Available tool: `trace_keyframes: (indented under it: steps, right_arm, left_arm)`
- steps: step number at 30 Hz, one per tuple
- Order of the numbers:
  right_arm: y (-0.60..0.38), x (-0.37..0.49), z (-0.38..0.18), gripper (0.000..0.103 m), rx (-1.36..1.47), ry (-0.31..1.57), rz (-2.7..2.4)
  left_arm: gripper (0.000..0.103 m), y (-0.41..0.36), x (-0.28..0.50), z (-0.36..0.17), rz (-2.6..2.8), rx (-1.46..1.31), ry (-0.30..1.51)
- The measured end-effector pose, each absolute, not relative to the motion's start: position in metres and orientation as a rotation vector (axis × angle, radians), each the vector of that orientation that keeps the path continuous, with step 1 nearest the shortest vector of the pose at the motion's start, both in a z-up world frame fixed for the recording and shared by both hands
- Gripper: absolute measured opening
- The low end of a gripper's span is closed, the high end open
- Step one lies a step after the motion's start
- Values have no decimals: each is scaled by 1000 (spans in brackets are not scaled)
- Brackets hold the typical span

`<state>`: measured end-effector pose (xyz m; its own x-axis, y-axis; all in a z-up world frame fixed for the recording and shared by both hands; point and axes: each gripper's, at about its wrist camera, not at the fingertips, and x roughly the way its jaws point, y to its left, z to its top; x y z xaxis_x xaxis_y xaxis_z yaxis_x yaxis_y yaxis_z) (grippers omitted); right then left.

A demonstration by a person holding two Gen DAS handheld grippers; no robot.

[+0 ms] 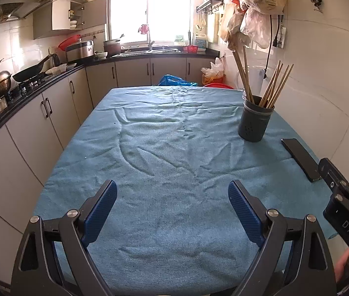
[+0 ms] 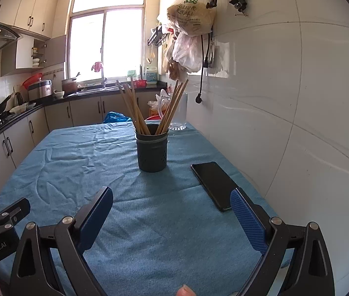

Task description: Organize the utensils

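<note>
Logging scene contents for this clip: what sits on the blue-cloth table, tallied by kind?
Dark cylindrical perforated utensil holder: 1
Bundles of wooden chopsticks standing in it: 2, one leaning left, one leaning right; single sticks too overlapped to count
Black flat smartphone: 1
Clear glass container at the far edge: 1
Total: 5, all on the blue cloth
</note>
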<state>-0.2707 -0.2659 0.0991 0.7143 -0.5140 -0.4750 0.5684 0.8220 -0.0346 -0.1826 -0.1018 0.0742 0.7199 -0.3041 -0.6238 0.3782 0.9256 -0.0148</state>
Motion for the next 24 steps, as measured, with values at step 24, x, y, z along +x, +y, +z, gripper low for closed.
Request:
trace_keyframes:
  steps: [24]
  right_arm:
    - [-255, -264, 89, 98, 81, 526, -572]
  left_arm:
    - [91, -93, -178, 69, -358, 104, 684]
